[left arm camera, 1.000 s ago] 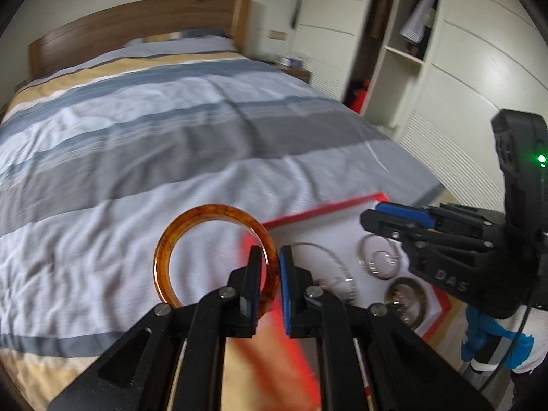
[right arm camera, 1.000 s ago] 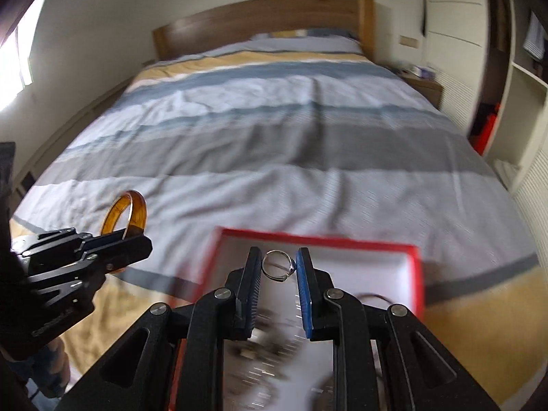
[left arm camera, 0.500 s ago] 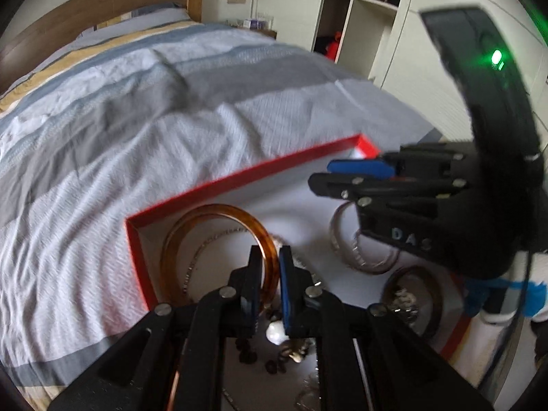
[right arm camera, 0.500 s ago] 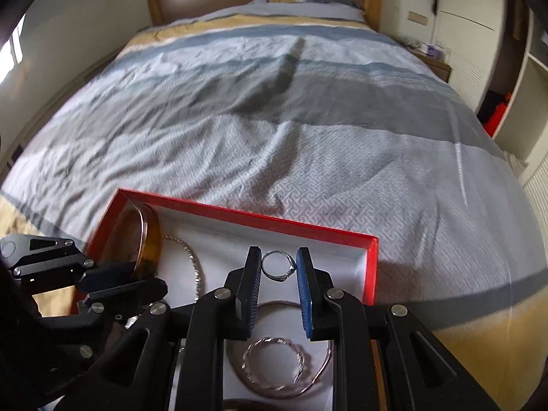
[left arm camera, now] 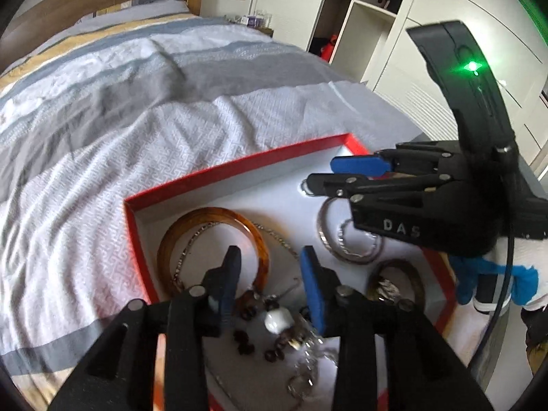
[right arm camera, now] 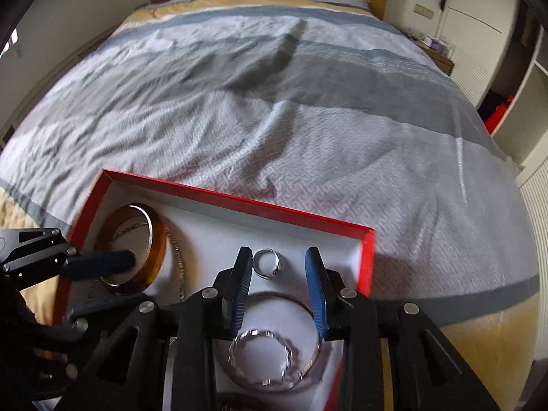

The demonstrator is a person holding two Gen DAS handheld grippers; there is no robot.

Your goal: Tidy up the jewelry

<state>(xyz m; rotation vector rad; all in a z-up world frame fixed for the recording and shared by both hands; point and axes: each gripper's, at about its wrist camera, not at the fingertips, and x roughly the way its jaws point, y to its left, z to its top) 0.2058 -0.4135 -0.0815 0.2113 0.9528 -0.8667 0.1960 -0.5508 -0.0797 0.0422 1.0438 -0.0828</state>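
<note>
A red box with a white inside (left arm camera: 236,167) (right arm camera: 239,202) lies on the bed. An amber bangle (left arm camera: 191,229) (right arm camera: 156,239) lies flat in its left part, over a thin chain (left arm camera: 191,239). My left gripper (left arm camera: 270,260) is open just above the bangle, empty. My right gripper (right arm camera: 279,262) is open; a small silver ring (right arm camera: 269,263) lies on the box floor between its fingers, close to the left one. The right gripper also shows in the left wrist view (left arm camera: 328,174). Silver bangles (right arm camera: 267,359) (left arm camera: 346,243) lie below it.
Dark beads and a white bead (left arm camera: 277,320) lie near the box's front. A brown bangle with a trinket (left arm camera: 394,281) sits at the right. The striped bedspread (right arm camera: 274,102) stretches beyond. White wardrobe and shelves (left arm camera: 370,24) stand to the right.
Both grippers came down over the box and opened. The amber bangle left the left gripper and now lies in the box. The silver ring left the right gripper and lies on the box floor.
</note>
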